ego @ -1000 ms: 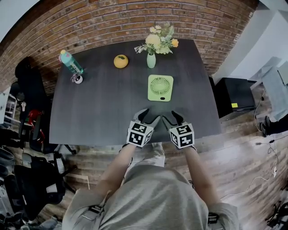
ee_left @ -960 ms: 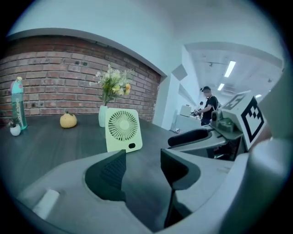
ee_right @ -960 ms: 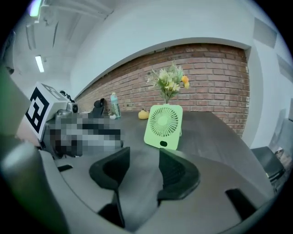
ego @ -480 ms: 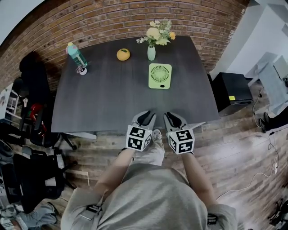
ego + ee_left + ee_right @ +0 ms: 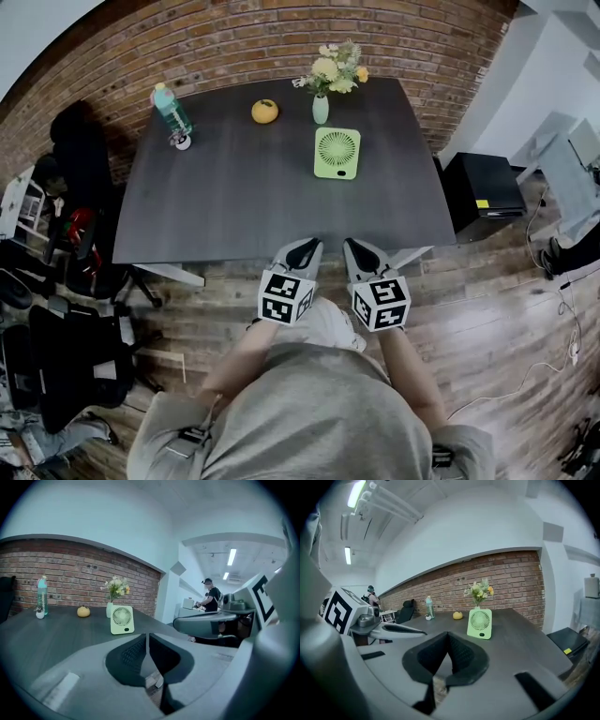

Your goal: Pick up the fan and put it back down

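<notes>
A small light-green square fan point(image 5: 337, 154) stands upright on the dark table point(image 5: 234, 206), right of centre; it also shows as the fan point(image 5: 122, 619) and the fan point(image 5: 480, 624) in the two gripper views. My left gripper point(image 5: 302, 247) and right gripper point(image 5: 357, 249) hang side by side off the table's near edge, over the wooden floor, well short of the fan. Both have just been closing and now stand shut with nothing between their jaws.
Behind the fan stand a vase of flowers point(image 5: 322, 105), an orange fruit point(image 5: 264, 112) and a teal bottle point(image 5: 172, 111) at the far left. A black cabinet point(image 5: 483, 201) sits right of the table, chairs point(image 5: 75, 272) to its left. A brick wall point(image 5: 281, 37) backs it.
Both grippers have drawn back from over the table's near edge to the floor side and their jaws have closed. The fan has not moved on the table.
</notes>
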`<action>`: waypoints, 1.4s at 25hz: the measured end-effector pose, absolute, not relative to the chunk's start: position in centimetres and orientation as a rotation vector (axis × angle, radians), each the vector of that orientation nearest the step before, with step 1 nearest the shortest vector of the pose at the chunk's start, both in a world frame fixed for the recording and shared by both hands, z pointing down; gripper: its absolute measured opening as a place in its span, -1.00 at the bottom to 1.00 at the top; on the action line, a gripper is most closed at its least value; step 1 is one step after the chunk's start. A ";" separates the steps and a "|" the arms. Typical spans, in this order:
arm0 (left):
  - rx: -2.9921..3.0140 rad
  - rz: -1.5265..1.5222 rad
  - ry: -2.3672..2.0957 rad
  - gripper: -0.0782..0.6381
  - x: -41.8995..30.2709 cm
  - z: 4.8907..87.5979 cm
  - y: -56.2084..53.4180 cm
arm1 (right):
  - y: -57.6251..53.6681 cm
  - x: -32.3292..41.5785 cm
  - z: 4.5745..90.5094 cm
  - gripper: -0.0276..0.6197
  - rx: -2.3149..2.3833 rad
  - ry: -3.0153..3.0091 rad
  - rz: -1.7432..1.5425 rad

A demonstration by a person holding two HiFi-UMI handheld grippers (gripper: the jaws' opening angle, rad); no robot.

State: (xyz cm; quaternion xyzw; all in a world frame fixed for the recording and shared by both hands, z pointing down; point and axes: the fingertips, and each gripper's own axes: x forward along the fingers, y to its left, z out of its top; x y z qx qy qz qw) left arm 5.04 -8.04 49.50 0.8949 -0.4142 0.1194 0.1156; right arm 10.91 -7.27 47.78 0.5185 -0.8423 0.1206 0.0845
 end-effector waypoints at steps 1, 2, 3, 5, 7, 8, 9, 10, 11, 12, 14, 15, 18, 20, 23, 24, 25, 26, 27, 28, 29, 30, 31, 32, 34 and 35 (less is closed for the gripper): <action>2.619 0.334 -1.223 -0.70 4.9 49.2 -7.8 | -7.0 10.8 47.7 -0.91 1.544 -2.518 0.361; 2.616 0.319 -1.230 -0.70 4.7 48.9 -7.6 | -6.7 10.8 47.7 -0.91 1.542 -2.521 0.364; 2.614 0.308 -1.233 -0.70 4.7 48.7 -7.3 | -6.3 10.8 47.6 -0.91 1.539 -2.524 0.366; 2.615 0.295 -1.232 -0.70 4.8 48.4 -6.6 | -5.6 10.8 47.6 -0.91 1.533 -2.528 0.366; 2.623 0.294 -1.226 -0.70 5.1 48.3 -6.1 | -4.9 10.9 47.3 -0.91 1.529 -2.533 0.357; 2.628 0.294 -1.223 -0.70 5.2 48.3 -5.9 | -4.5 10.8 47.2 -0.91 1.530 -2.535 0.351; 2.631 0.293 -1.222 -0.70 5.3 48.2 -5.7 | -4.2 10.8 47.1 -0.91 1.532 -2.537 0.346; 2.633 0.290 -1.224 -0.70 5.3 48.2 -5.6 | -4.0 10.9 47.1 -0.91 1.536 -2.537 0.343; 2.634 0.287 -1.227 -0.70 5.3 48.2 -5.4 | -3.8 10.9 47.1 -0.91 1.541 -2.536 0.346; 2.634 0.284 -1.230 -0.70 5.3 48.1 -5.3 | -3.6 11.0 47.2 -0.91 1.546 -2.534 0.351; 2.635 0.275 -1.229 -0.70 5.4 47.9 -5.1 | -3.2 11.1 47.2 -0.91 1.552 -2.532 0.357; 2.636 0.271 -1.225 -0.70 5.4 47.9 -5.0 | -3.1 11.2 47.1 -0.91 1.551 -2.531 0.354; 2.640 0.266 -1.218 -0.70 5.7 47.8 -4.5 | -2.5 11.3 47.0 -0.91 1.549 -2.529 0.343; 2.642 0.263 -1.214 -0.70 5.8 47.8 -4.2 | -2.3 11.4 46.9 -0.91 1.548 -2.536 0.342; 2.640 0.261 -1.206 -0.70 5.9 47.8 -3.9 | -2.1 11.5 46.7 -0.91 1.557 -2.536 0.337; 2.638 0.260 -1.204 -0.70 5.9 47.7 -3.8 | -2.1 11.5 46.6 -0.91 1.560 -2.534 0.332; 2.635 0.258 -1.201 -0.70 5.8 47.7 -3.7 | -2.0 11.4 46.5 -0.91 1.561 -2.533 0.326; 2.631 0.254 -1.199 -0.70 5.7 47.7 -3.6 | -1.9 11.3 46.5 -0.91 1.560 -2.534 0.321; 2.629 0.250 -1.198 -0.70 5.7 47.6 -3.5 | -1.8 11.3 46.4 -0.91 1.558 -2.536 0.318; 2.629 0.248 -1.197 -0.70 5.7 47.6 -3.4 | -1.7 11.2 46.4 -0.91 1.557 -2.539 0.315; 2.632 0.248 -1.196 -0.70 5.7 47.6 -3.3 | -1.6 11.2 46.3 -0.91 1.557 -2.541 0.312; 2.635 0.249 -1.194 -0.70 5.8 47.6 -3.3 | -1.6 11.1 46.2 -0.91 1.559 -2.543 0.308; 2.639 0.249 -1.191 -0.70 5.8 47.6 -3.3 | -1.6 11.0 46.2 -0.91 1.561 -2.545 0.303; 2.641 0.250 -1.188 -0.70 5.8 47.6 -3.3 | -1.6 10.9 46.1 -0.91 1.563 -2.547 0.299; 2.643 0.252 -1.185 -0.70 5.7 47.6 -3.3 | -1.5 10.8 46.1 -0.91 1.567 -2.548 0.293; 2.645 0.253 -1.184 -0.70 5.7 47.6 -3.2 | -1.5 10.7 46.0 -0.91 1.569 -2.548 0.291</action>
